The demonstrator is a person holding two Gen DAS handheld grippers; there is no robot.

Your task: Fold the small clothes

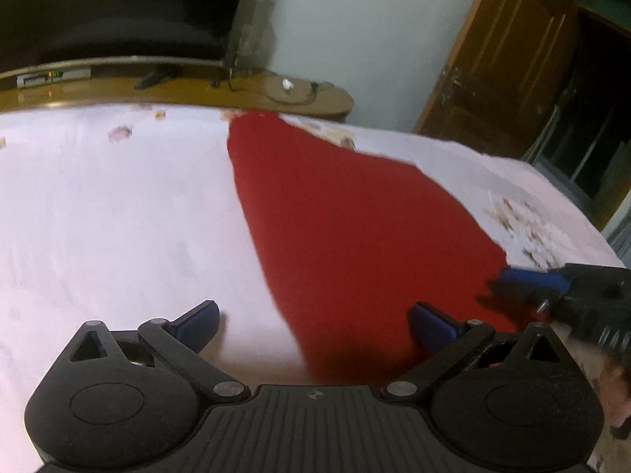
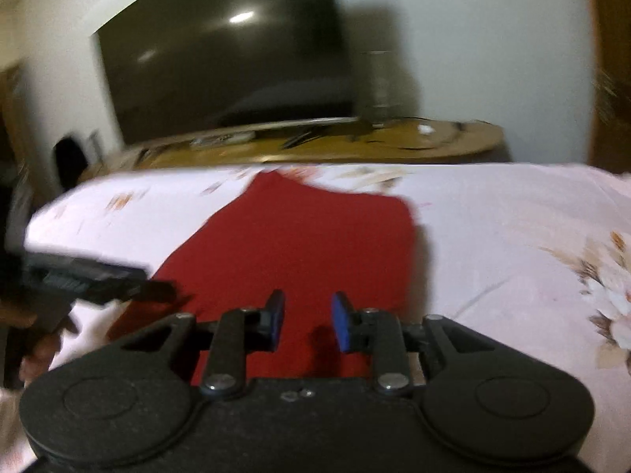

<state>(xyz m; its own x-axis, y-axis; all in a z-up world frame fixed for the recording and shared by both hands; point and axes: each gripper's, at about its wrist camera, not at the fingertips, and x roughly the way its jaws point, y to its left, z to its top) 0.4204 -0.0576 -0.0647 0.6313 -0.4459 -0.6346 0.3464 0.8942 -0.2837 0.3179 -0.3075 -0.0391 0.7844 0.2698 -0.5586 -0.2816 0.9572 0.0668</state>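
While a red garment (image 1: 355,228) lies flat on a floral bedsheet (image 1: 110,205), two hand-held grippers close in on its near edge.

At left, the left gripper (image 1: 313,325) hangs wide open straddling the cloth's left edge, apparently set to pinch it; to the right, the right gripper (image 2: 305,321) hovers above the near hem, jaws parted and empty, likely poised for a matching grasp so both can lift the fold together.
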